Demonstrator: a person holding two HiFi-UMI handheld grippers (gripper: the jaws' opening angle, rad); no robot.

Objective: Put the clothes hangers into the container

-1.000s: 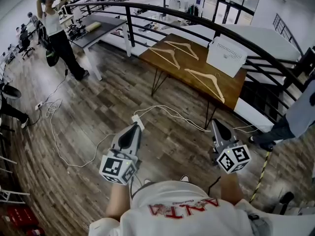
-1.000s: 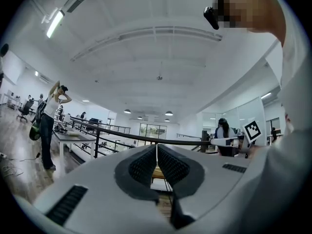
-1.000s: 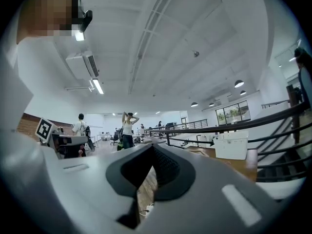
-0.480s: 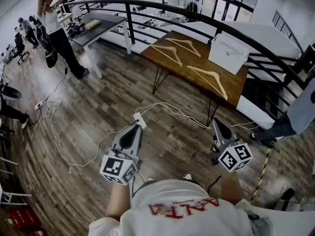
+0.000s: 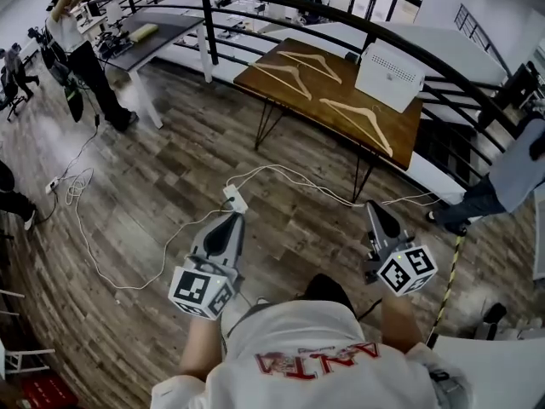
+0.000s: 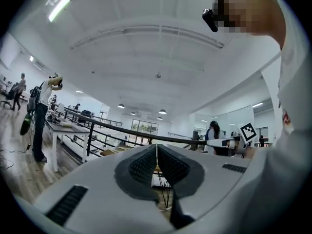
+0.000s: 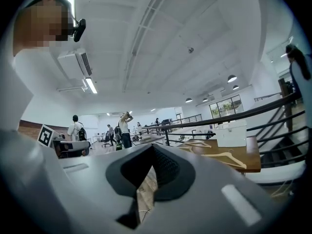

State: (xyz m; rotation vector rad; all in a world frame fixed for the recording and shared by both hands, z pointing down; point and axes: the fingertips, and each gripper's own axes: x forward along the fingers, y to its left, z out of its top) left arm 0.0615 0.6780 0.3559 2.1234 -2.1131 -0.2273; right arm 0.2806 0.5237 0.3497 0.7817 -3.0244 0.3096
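A person seen from above holds two grey grippers out level over a wood-plank floor. The left gripper (image 5: 235, 220) has its jaws pressed together with nothing between them; the right gripper (image 5: 372, 208) is likewise closed and empty. Each carries a cube with black-and-white square markers.

Readable writing is scarce: red lettering on the person's white shirt (image 5: 315, 360), seen upside down, appears to read ANTA.

Well ahead of both grippers, beyond a white power strip (image 5: 236, 198) and its cable on the floor, stands a brown table (image 5: 407, 133) against a curved black railing (image 5: 281, 2). Three wooden hangers lie flat on it: the nearest hanger (image 5: 358, 123) ahead of the right gripper, a middle hanger (image 5: 286, 77) and a far hanger (image 5: 313, 65) further off and to the left. The white perforated container (image 5: 389, 75) sits on the table's far right corner, apart from all three.

Only the head view shows all three hangers and the floor cable. The right gripper view shows the table edge-on to the right of its closed jaws, with the container (image 7: 231, 134) and two hangers in sight, and the other gripper's marker cube (image 7: 45, 135) at far left. The left gripper view shows only a sliver of table past its closed jaws, plus a standing person with raised arms (image 6: 41, 116) off to its left
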